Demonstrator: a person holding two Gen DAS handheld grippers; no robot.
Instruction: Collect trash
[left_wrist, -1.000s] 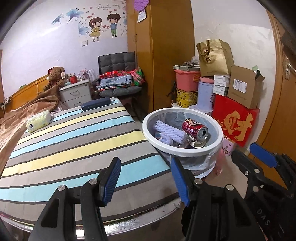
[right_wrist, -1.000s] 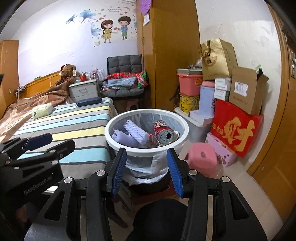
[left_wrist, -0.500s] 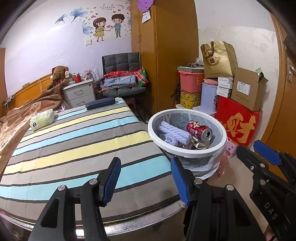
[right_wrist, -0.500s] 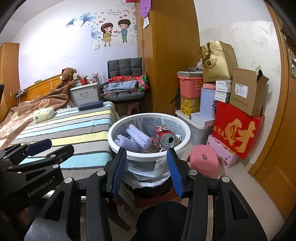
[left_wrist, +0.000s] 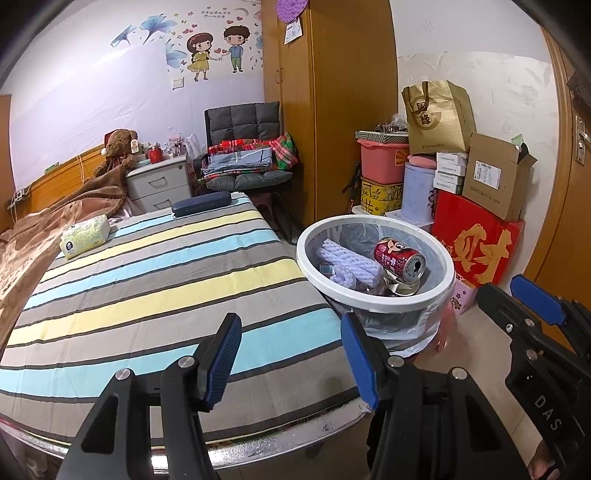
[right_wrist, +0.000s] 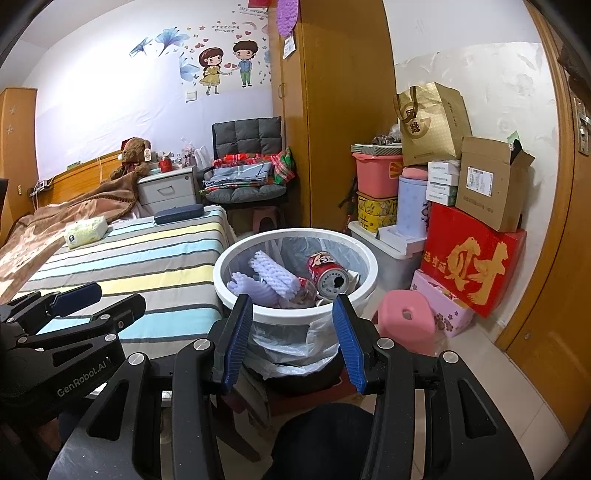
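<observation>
A white trash bin (left_wrist: 375, 301) (right_wrist: 295, 318) with a clear liner stands beside the foot of the bed. Inside lie a red drink can (left_wrist: 399, 257) (right_wrist: 328, 274), a lilac knitted cloth (left_wrist: 349, 260) (right_wrist: 273, 274) and other scraps. My left gripper (left_wrist: 291, 354) is open and empty above the striped bed's corner, left of the bin. My right gripper (right_wrist: 293, 338) is open and empty just in front of the bin. Each gripper shows at the edge of the other's view, the right one (left_wrist: 537, 306) and the left one (right_wrist: 74, 299).
A striped bed (left_wrist: 147, 280) holds a tissue pack (left_wrist: 85, 240) and a dark blue case (left_wrist: 201, 202). Stacked boxes, with a red one (right_wrist: 472, 264) in front, and a pink stool (right_wrist: 406, 321) stand right of the bin. A wardrobe (right_wrist: 340, 110), chair and nightstand stand behind.
Both grippers have drawn back slightly and risen, so the bin sits a little lower and farther. Both stay open and empty.
</observation>
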